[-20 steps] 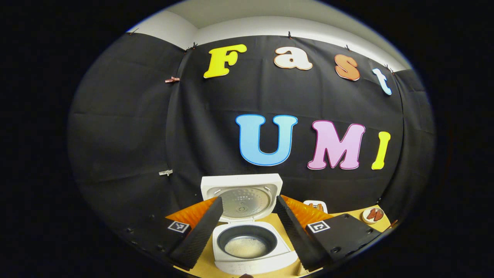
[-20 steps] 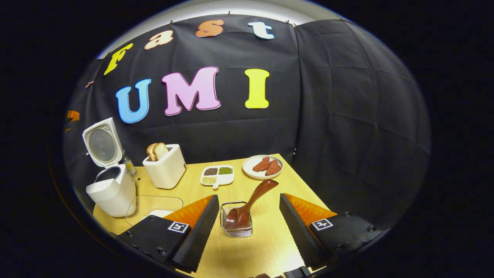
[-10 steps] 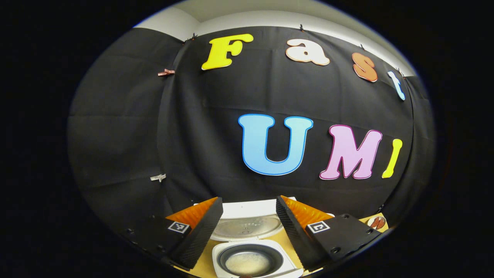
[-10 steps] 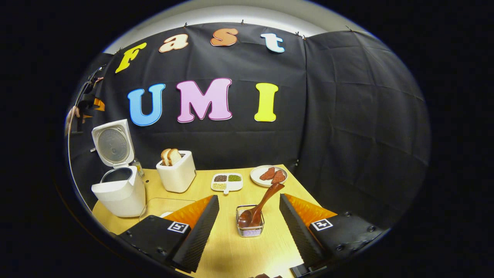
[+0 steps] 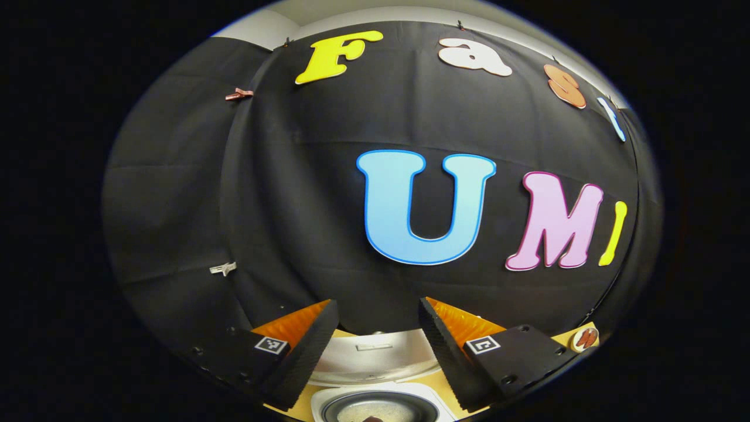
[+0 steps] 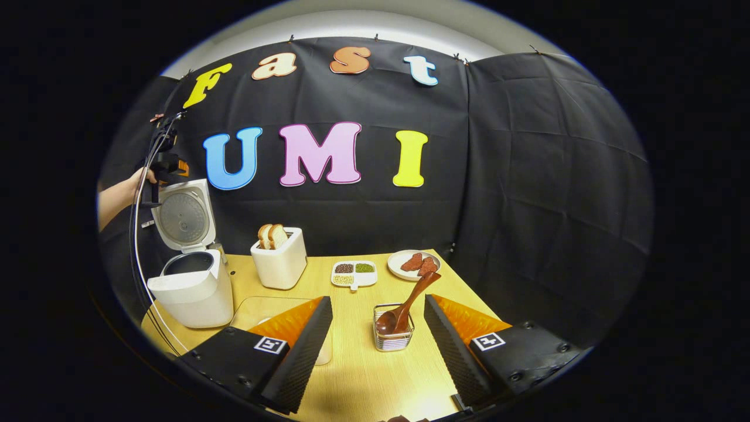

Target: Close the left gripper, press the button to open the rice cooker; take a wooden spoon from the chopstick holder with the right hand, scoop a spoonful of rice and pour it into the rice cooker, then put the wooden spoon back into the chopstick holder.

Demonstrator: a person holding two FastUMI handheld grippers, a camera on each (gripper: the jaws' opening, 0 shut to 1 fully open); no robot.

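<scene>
While the left claw (image 5: 379, 316) points at the black cloth wall, its fingers stand apart with nothing between them, and low between them lies the white rice cooker (image 5: 375, 366), lid up, its dark inner pot (image 5: 381, 407) at the bottom edge with a pale layer of rice inside. A strip of yellow tabletop (image 5: 565, 339) shows at the lower right, carrying a small plate (image 5: 585, 338) with reddish pieces.

In the right gripper view, the right claw (image 6: 378, 322) hangs over the wooden tabletop (image 6: 363, 381), fingers apart and empty. Between them, a little farther off, stands the wire chopstick holder (image 6: 393, 337) with the wooden spoon (image 6: 407, 305) in it, bowl down and handle leaning up to the right. At the far left, a hand (image 6: 132, 184) holds the other gripper above the raised lid of the rice cooker (image 6: 190, 281), cables trailing down. Beside the cooker sits a toaster (image 6: 280, 261) with bread slices, then a divided dish (image 6: 353, 274) of beans and a plate (image 6: 413, 265) of reddish pieces near the far edge. A clear tray (image 6: 275, 308) lies just beside the left finger.
</scene>
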